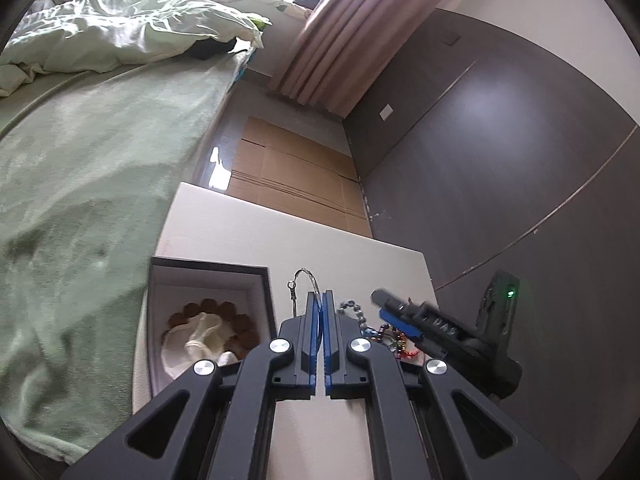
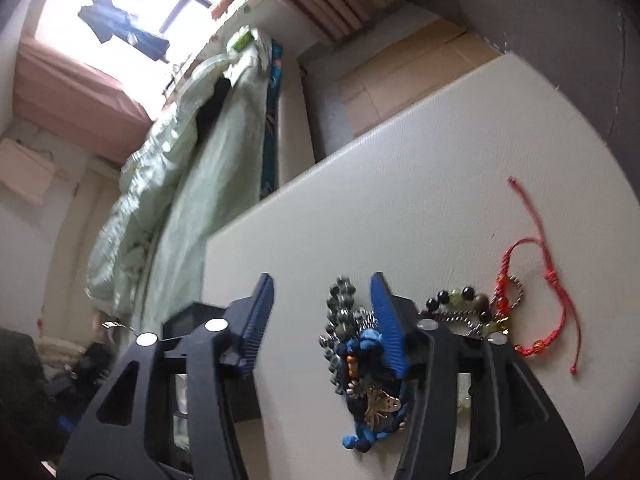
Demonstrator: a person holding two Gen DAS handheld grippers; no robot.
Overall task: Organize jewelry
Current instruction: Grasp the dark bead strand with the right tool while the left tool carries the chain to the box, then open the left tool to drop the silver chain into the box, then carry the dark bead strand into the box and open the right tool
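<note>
My left gripper (image 1: pixel 320 300) is shut on a thin silver chain bracelet (image 1: pixel 306 278), whose loop and clasp stick out above the fingertips, just right of the open dark jewelry box (image 1: pixel 256 276). The box holds a brown bead bracelet (image 1: pixel 236 320) and a cream pouch (image 1: pixel 196 340). My right gripper (image 2: pixel 322 284) is open over a pile of jewelry on the white table (image 2: pixel 400 200): a grey bead string (image 2: pixel 340 312), a blue cord piece (image 2: pixel 368 428), a mixed bead bracelet (image 2: pixel 460 300) and a red string bracelet (image 2: pixel 552 280). It also shows in the left wrist view (image 1: pixel 394 310).
A bed with a green blanket (image 1: pixel 80 160) runs along the table's left side. Flattened cardboard (image 1: pixel 288 168) lies on the floor beyond the table. A dark wall panel (image 1: pixel 520 160) is to the right, and pink curtains (image 1: pixel 340 20) hang behind.
</note>
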